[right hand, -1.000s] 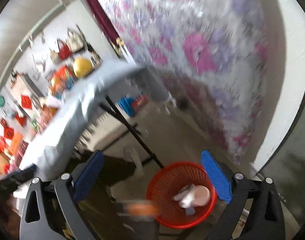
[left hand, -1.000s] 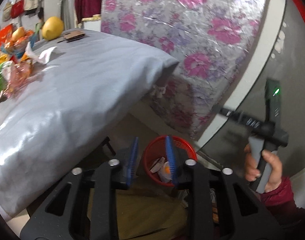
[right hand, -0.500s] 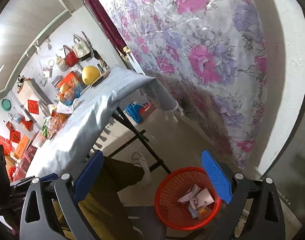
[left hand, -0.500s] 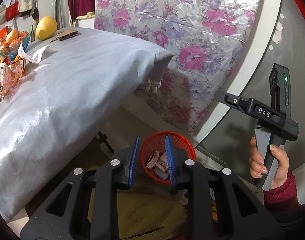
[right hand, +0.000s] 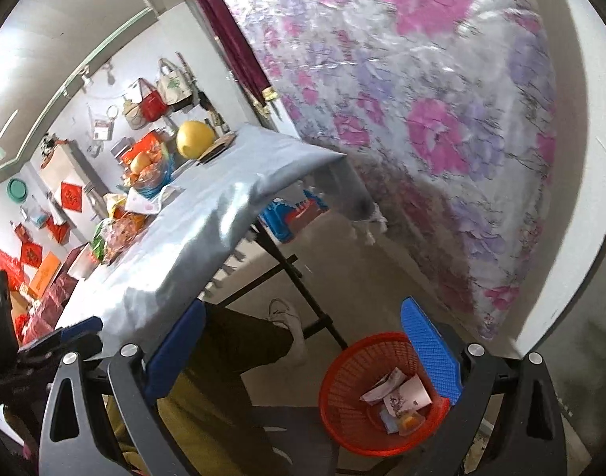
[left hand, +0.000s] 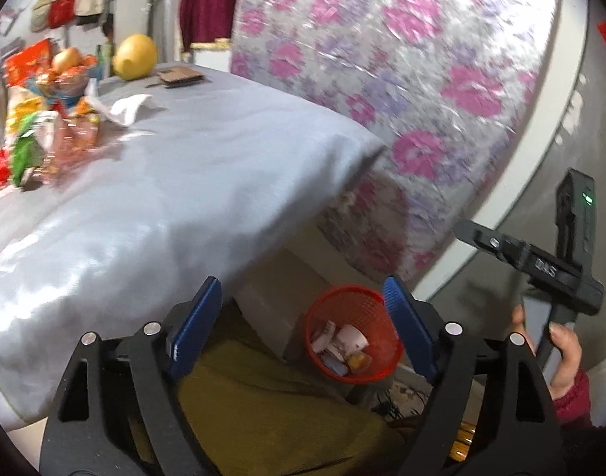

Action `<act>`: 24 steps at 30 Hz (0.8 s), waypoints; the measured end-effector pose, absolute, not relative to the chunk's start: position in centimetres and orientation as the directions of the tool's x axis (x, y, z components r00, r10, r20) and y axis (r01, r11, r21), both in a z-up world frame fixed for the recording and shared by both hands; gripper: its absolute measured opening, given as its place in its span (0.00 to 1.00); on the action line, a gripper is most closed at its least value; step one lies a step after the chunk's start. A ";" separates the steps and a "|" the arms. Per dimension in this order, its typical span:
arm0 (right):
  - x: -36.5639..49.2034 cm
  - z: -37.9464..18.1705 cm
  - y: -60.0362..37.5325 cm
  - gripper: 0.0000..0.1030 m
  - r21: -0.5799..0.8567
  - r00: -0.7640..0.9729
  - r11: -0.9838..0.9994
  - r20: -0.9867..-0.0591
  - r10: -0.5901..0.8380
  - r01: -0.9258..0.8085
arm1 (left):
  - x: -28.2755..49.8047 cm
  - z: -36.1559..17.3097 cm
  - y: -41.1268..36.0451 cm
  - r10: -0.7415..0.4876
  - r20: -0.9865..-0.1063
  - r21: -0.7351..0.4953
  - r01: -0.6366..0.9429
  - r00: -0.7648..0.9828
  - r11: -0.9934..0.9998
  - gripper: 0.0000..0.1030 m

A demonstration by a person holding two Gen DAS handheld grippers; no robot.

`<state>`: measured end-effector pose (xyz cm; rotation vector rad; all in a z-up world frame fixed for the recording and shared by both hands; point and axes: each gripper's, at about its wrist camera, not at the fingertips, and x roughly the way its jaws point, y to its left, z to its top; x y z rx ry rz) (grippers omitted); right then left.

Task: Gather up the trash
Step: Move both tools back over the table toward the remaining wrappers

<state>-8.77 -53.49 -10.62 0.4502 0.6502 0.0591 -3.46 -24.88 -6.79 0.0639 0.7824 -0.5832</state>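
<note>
A red mesh wastebasket (left hand: 354,341) (right hand: 366,396) stands on the floor by the table's end, with paper scraps, a paper cup and an orange bit inside. My left gripper (left hand: 299,305) hovers above it, jaws opening, nothing between the blue pads. My right gripper (right hand: 303,341) is open and empty, the basket just under its right pad; in the left wrist view a hand holds its handle at the right edge. On the grey-clothed table (left hand: 176,182) lie a crumpled white tissue (left hand: 128,107) and colourful snack wrappers (left hand: 37,142).
A yellow pomelo (left hand: 135,56), a fruit bowl and a brown card sit at the table's far end. A plastic-wrapped floral mattress (left hand: 402,79) leans against the wall. The person's olive trouser legs and white shoe (right hand: 287,317) are below. Folding table legs and a blue crate stand underneath.
My left gripper's jaws went from nearly together to wide apart and drew back from the basket. The right gripper rose slightly; an orange piece now lies in the basket.
</note>
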 end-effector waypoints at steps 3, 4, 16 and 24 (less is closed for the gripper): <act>-8.3 -9.7 -51.8 0.94 0.414 0.799 0.909 -0.562 0.216 0.046 | -2.7 -6.4 -22.6 -0.438 -0.664 -0.151 0.465 0.606 0.872 0.84; -8.1 -9.4 -51.3 0.94 0.412 0.798 0.911 -0.559 0.223 0.033 | -2.5 -6.3 -21.9 -0.428 -0.659 -0.152 0.448 0.618 0.881 0.85; -3.7 -5.9 -40.5 0.94 0.354 0.754 0.918 -0.550 0.360 -0.179 | 0.8 -4.2 -8.3 -0.240 -0.604 -0.189 0.156 0.760 0.969 0.91; 1.5 -4.9 -33.2 0.94 0.328 0.692 0.899 -0.577 0.433 -0.289 | 2.7 -3.7 -2.0 -0.118 -0.595 -0.167 0.021 0.795 0.986 0.92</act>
